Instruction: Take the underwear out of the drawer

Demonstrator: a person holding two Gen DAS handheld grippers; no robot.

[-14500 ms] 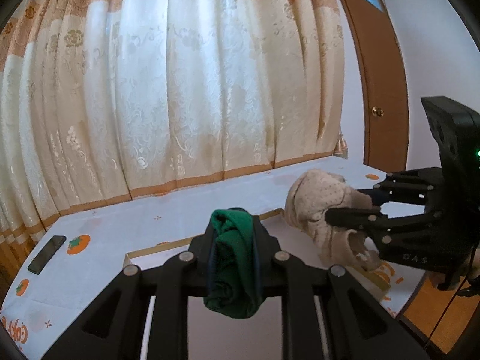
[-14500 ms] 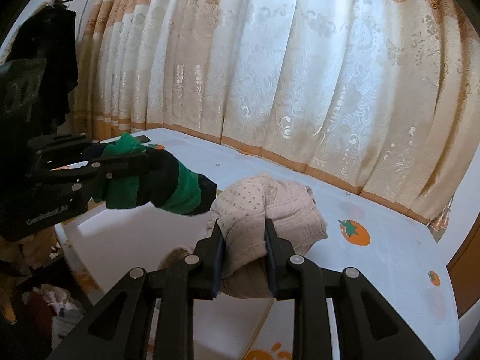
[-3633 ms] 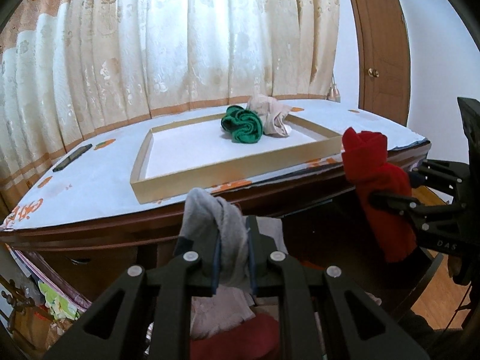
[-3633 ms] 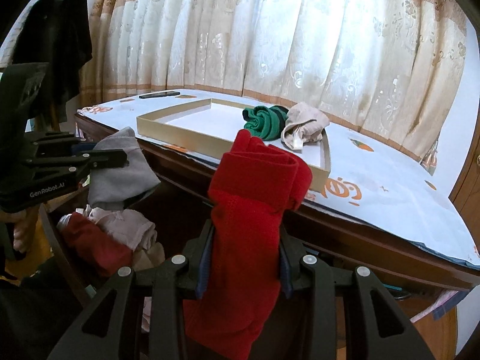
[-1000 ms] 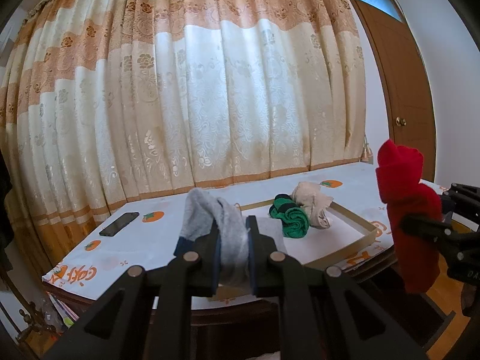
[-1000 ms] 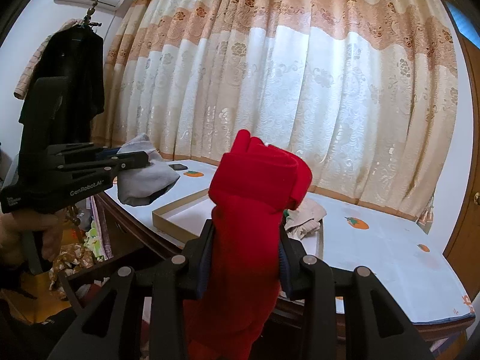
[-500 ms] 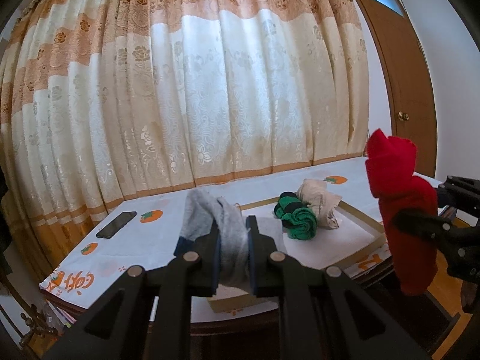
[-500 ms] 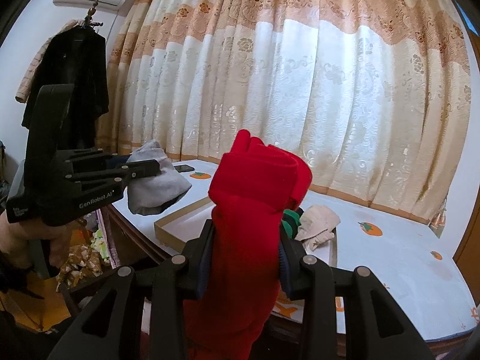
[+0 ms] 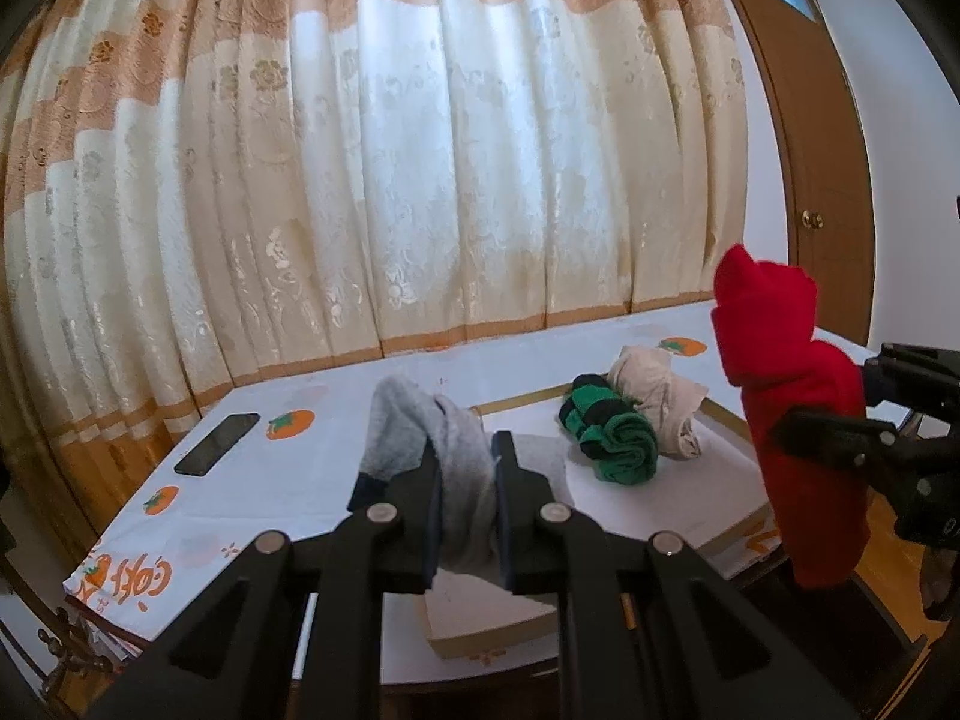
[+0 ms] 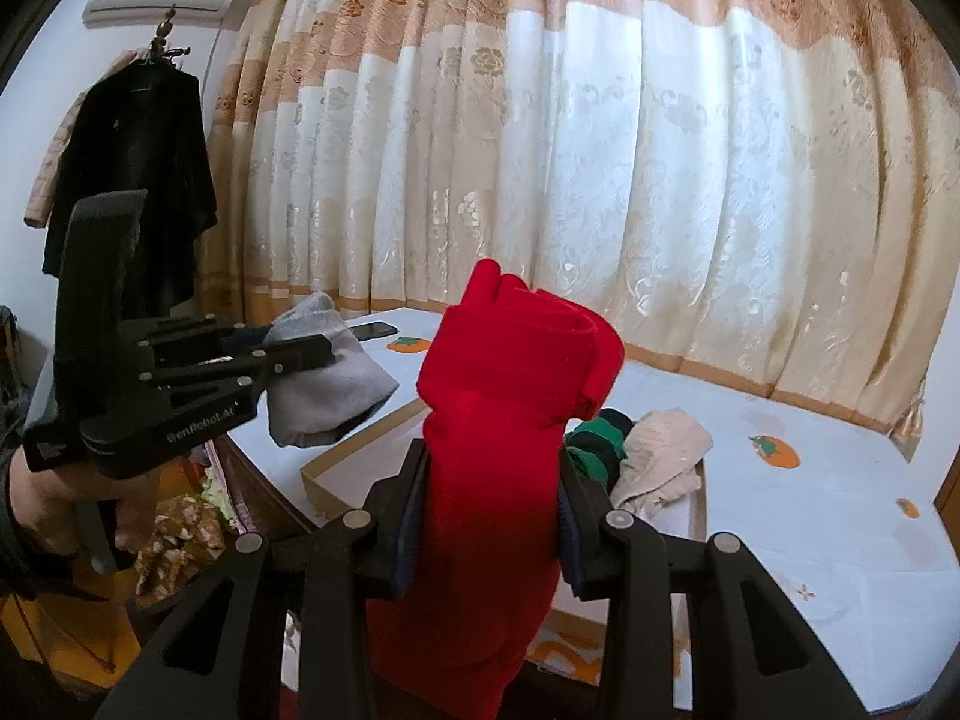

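Observation:
My left gripper (image 9: 465,450) is shut on a rolled grey underwear (image 9: 432,426), held above the near edge of the table. The same grey underwear (image 10: 327,384) shows at the left of the right wrist view, in the left gripper (image 10: 303,351). My right gripper (image 10: 489,480) is shut on a folded red underwear (image 10: 510,420) that stands upright between its fingers; that red underwear (image 9: 792,420) hangs at the right of the left wrist view. In the shallow tan tray (image 9: 732,534) on the table lie a green rolled underwear (image 9: 612,438) and a beige one (image 9: 660,390), side by side.
The table wears a white cloth (image 9: 252,480) printed with orange fruit. A black phone (image 9: 216,435) lies at its far left. Patterned curtains (image 9: 420,180) hang behind, a wooden door (image 9: 810,150) stands at the right. Dark clothes (image 10: 138,192) hang at the left wall.
Both grippers have moved toward the table with their underwear; the tray and table now look nearer and lower in both views. The grips are unchanged.

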